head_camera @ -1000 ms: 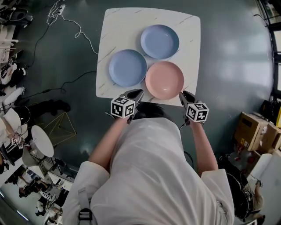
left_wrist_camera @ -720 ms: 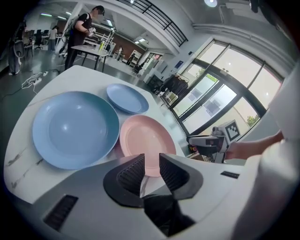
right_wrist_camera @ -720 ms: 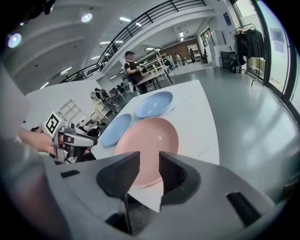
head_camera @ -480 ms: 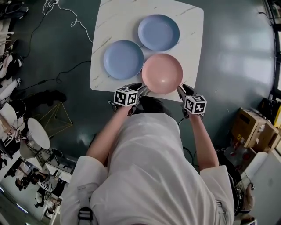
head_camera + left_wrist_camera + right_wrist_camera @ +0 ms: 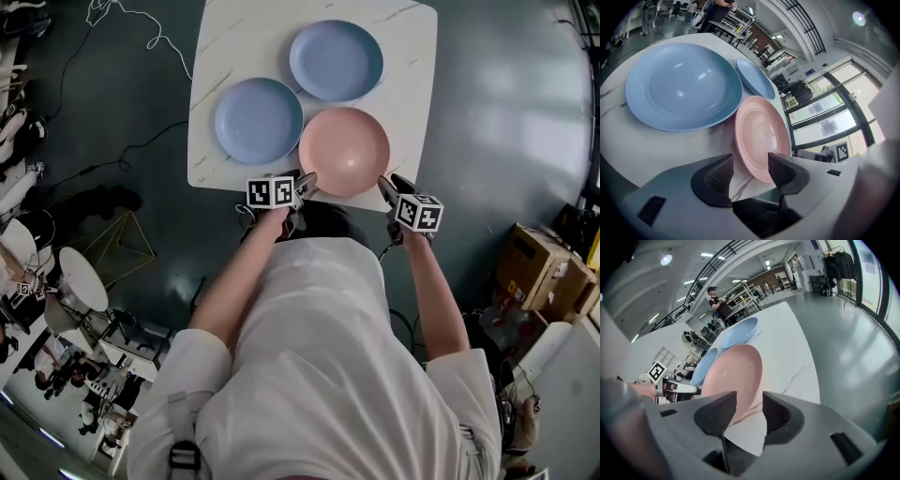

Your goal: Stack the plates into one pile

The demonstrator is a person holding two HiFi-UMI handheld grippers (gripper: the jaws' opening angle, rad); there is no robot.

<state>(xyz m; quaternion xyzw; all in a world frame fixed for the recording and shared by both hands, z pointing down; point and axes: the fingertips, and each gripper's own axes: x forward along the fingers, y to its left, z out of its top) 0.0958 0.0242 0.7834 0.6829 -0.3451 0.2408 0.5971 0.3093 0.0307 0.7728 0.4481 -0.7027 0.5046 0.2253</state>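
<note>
Three plates lie on the white marble table [image 5: 230,37]: a pink plate [image 5: 344,151] nearest the person, a blue plate [image 5: 259,120] to its left, and another blue plate [image 5: 337,60] behind. My left gripper [image 5: 307,185] hovers at the pink plate's near-left rim, jaws opening, with only table and the plate's rim seen between them and the pads touching nothing. My right gripper [image 5: 384,187] hangs at the pink plate's near-right rim, jaws also opening and empty. In the left gripper view the pink plate [image 5: 761,136] lies just beyond the pads; in the right gripper view the pink plate [image 5: 733,376] does too.
The table's near edge [image 5: 225,184] runs just under both grippers. Dark floor surrounds the table, with a white cable [image 5: 141,42] at the left, cardboard boxes [image 5: 544,277] at the right and a stool [image 5: 84,281] at the lower left.
Both grippers have sunk toward the table edge beside the pink plate, and their jaws have spread apart. The plates have not moved on the table.
</note>
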